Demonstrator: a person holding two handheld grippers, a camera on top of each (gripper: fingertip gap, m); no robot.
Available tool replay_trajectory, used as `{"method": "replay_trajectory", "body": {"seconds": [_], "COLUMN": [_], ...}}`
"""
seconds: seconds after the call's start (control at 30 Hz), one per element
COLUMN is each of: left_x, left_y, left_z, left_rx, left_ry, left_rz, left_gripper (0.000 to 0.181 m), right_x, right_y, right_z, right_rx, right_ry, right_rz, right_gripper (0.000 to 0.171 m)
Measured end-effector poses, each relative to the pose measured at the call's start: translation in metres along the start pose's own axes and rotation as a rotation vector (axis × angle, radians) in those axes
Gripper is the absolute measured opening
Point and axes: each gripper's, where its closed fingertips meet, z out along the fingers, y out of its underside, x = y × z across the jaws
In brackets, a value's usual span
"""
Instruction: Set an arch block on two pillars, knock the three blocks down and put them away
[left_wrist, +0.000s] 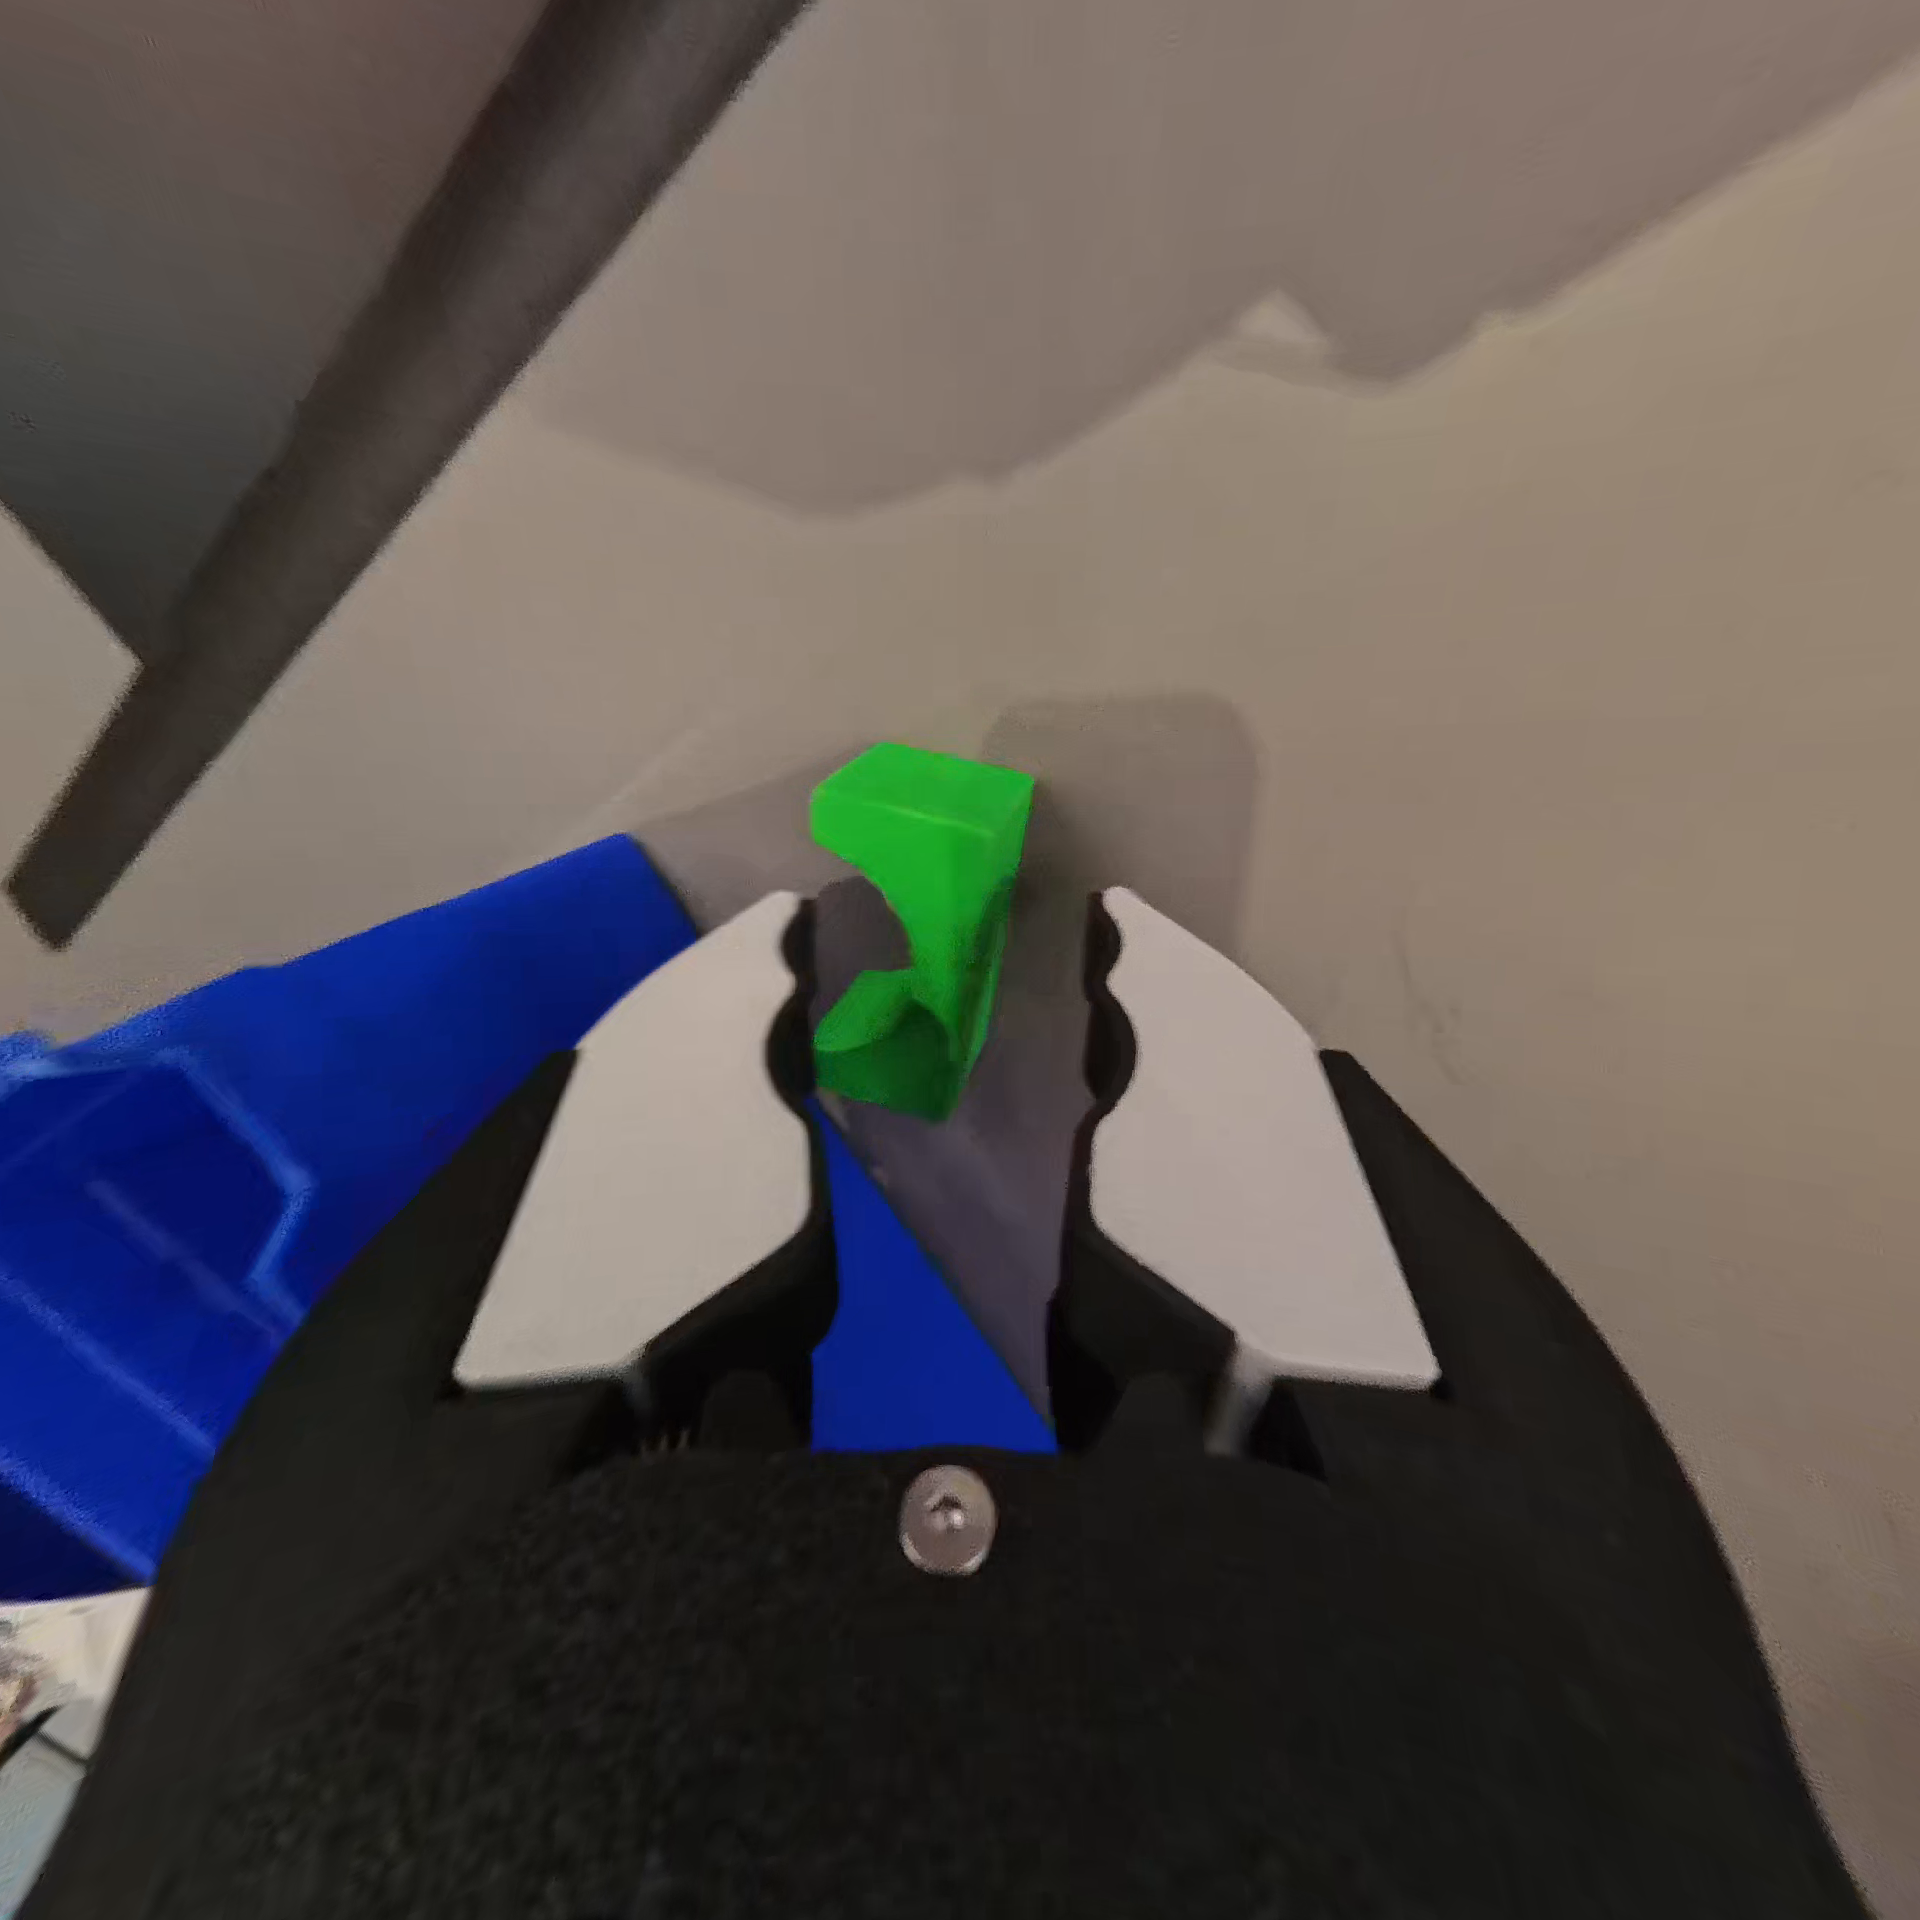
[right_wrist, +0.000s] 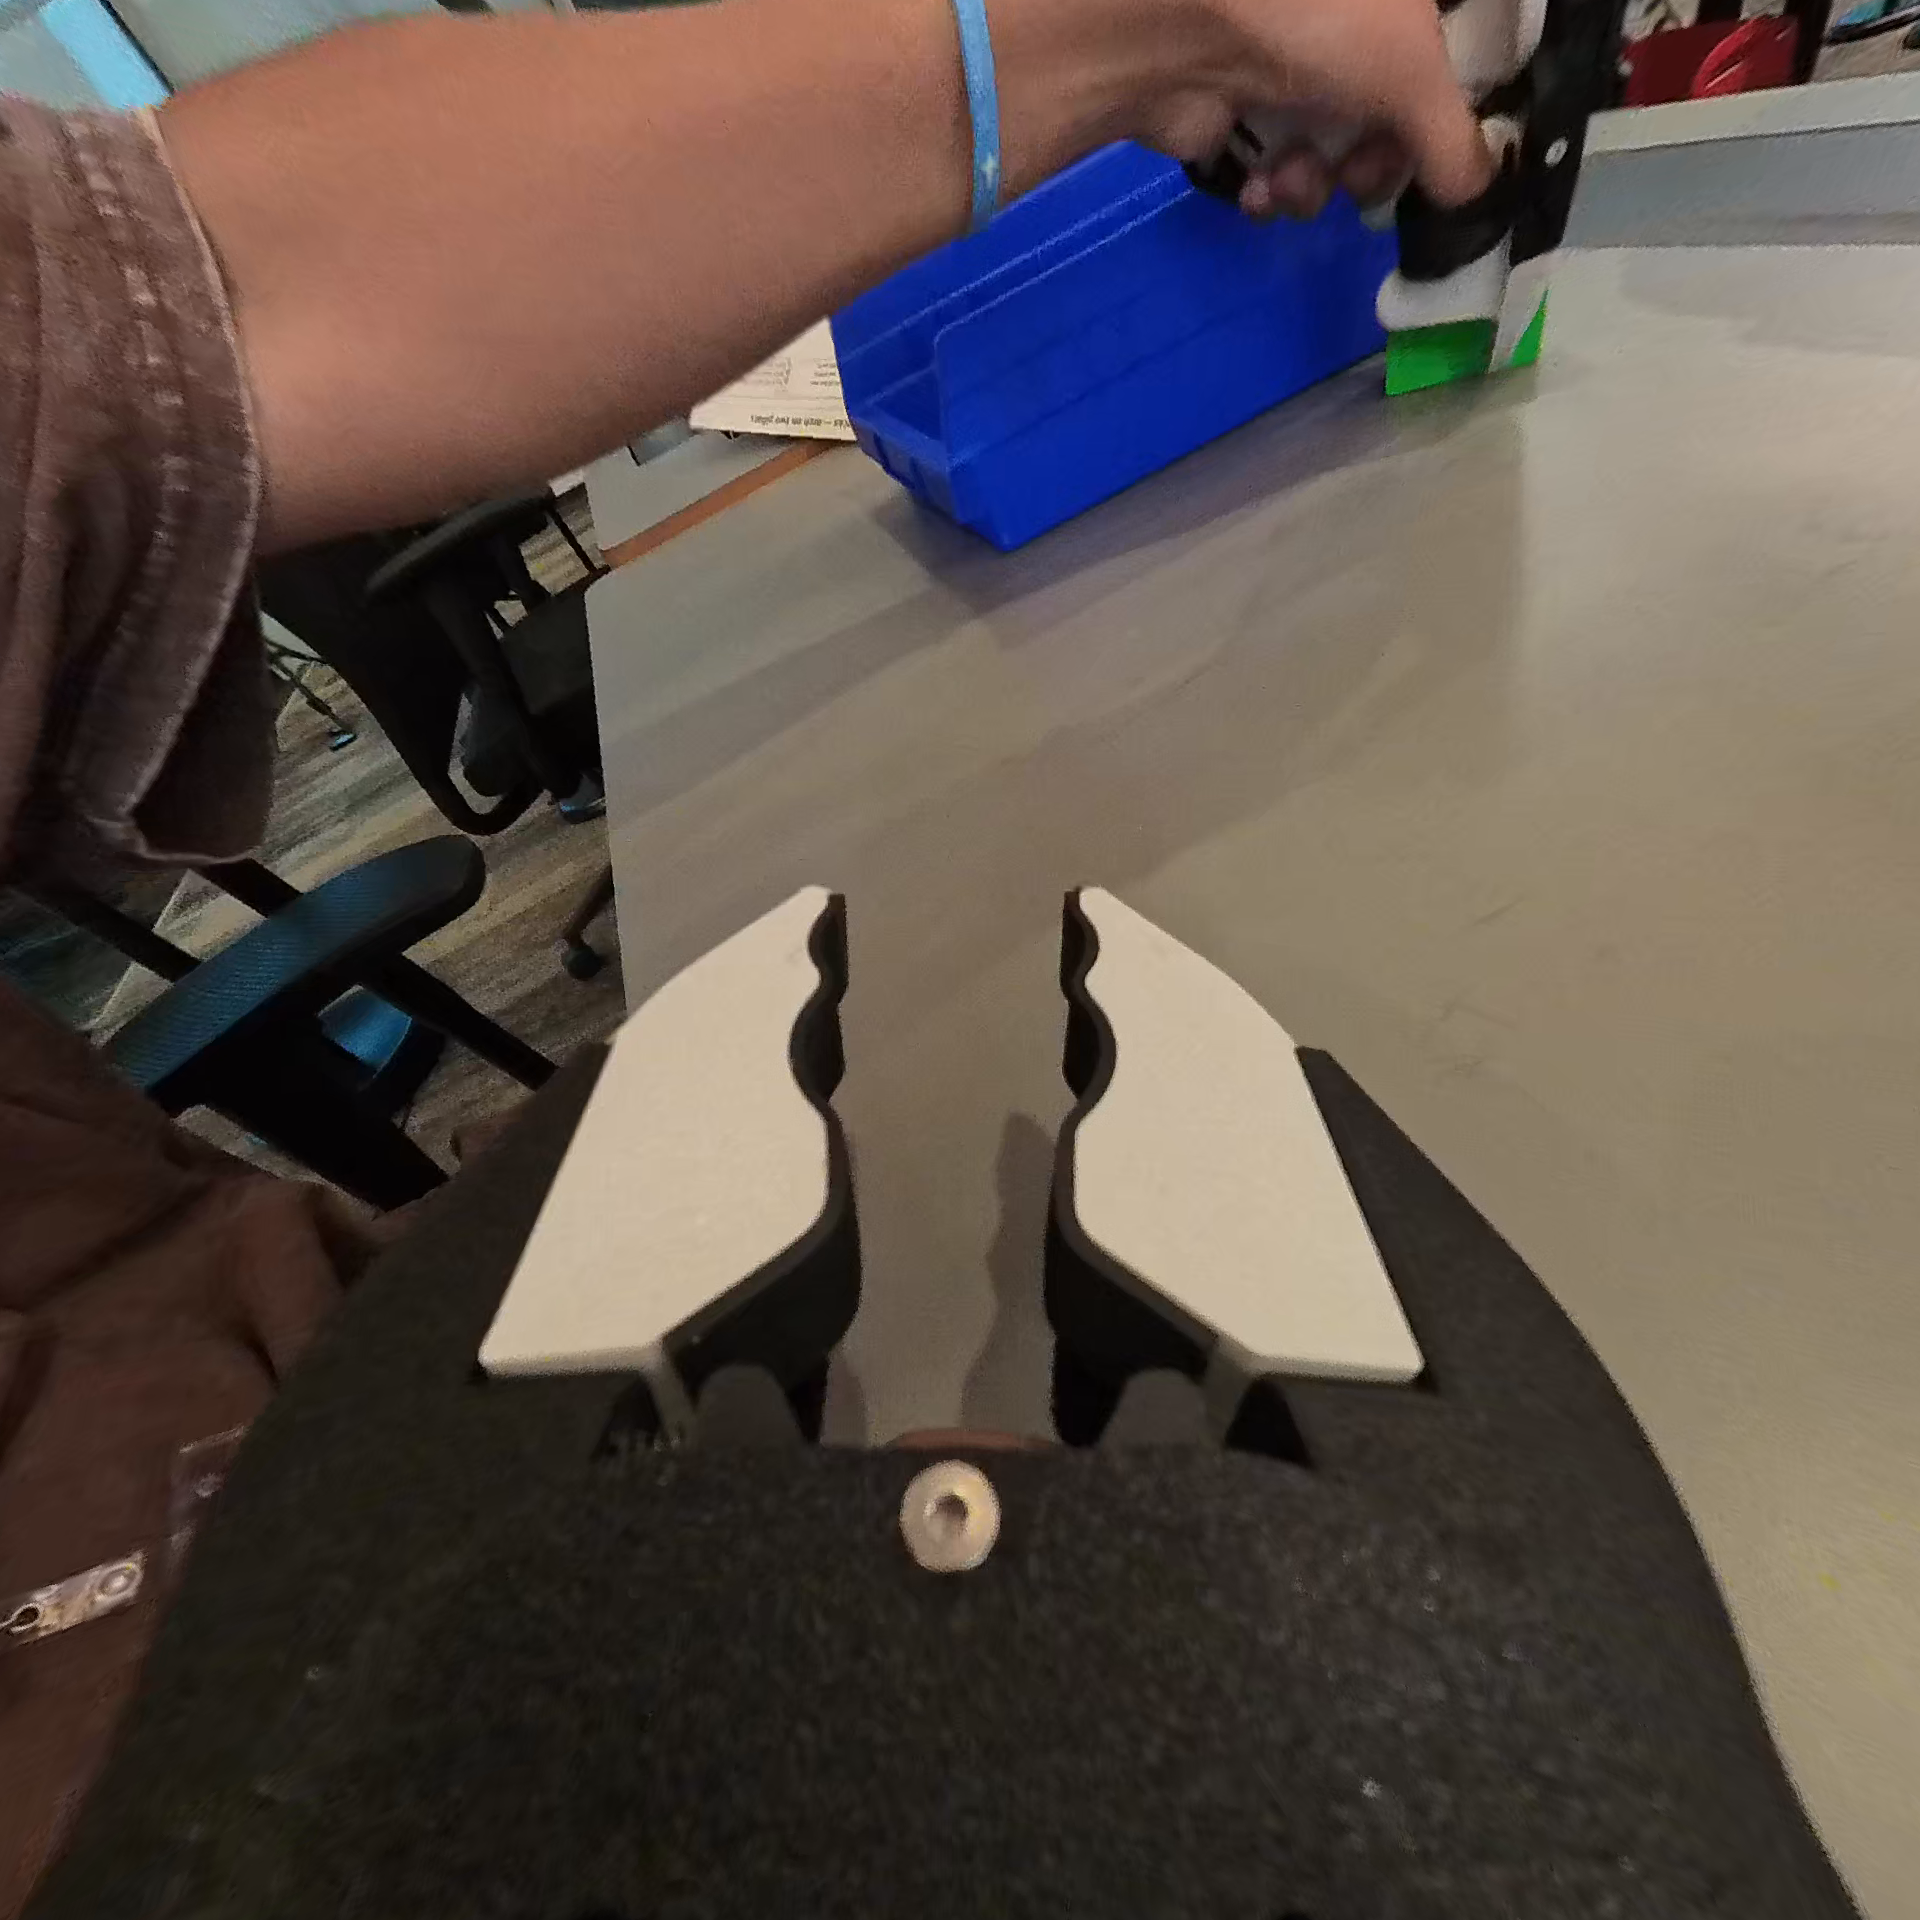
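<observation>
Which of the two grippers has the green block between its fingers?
The left gripper: the green arch block sits in the gap between its open fingers, beside the blue bin. The right gripper has only bare table in its gap.

Arch block (left_wrist: 925, 935), centre of the left wrist view: green plastic, smooth, faint sheen. Bin (right_wrist: 1101, 353), upper centre of the right wrist view: glossy blue plastic. Table (right_wrist: 1351, 779): smooth matt grey. Right gripper (right_wrist: 956, 909), lower centre: matt white fingers (right_wrist: 1226, 1164), grainy black body, bright metal screw (right_wrist: 949, 1514). Sleeve (right_wrist: 114, 468), left edge: brown cloth.
</observation>
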Motion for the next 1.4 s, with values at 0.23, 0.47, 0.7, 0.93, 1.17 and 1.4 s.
{"method": "replay_trajectory", "body": {"seconds": [0.23, 0.47, 0.7, 0.93, 1.17, 1.4], "left_x": [0.034, 0.136, 0.209, 0.253, 0.232, 0.262], "left_y": [0.007, 0.016, 0.038, 0.042, 0.064, 0.158], "left_z": [-0.028, -0.139, -0.174, -0.186, -0.207, -0.194], "left_rx": [0.109, 0.45, 0.478, 0.462, 0.754, 0.907], "left_ry": [0.194, 0.97, 1.273, 1.4, 1.303, 1.251], "left_rz": [-0.016, -0.268, -0.3, -0.263, -0.181, -0.109], "left_gripper": [0.015, 0.015, 0.015, 0.015, 0.045, 0.04], "right_x": [0.021, 0.089, 0.114, 0.126, 0.12, 0.172], "right_y": [-0.006, -0.041, -0.08, -0.075, -0.087, -0.168], "right_z": [-0.003, 0.017, 0.061, 0.068, 0.034, -0.116], "right_rx": [0.026, -0.135, -0.343, -0.514, -0.49, -0.145], "right_ry": [0.059, 0.372, 0.396, 0.379, 0.481, 0.758], "right_rz": [-0.005, -0.49, -0.73, -0.794, -0.867, -0.538], "right_gripper": [0.041, 0.08, 0.083, 0.073, 0.072, 0.073]}}
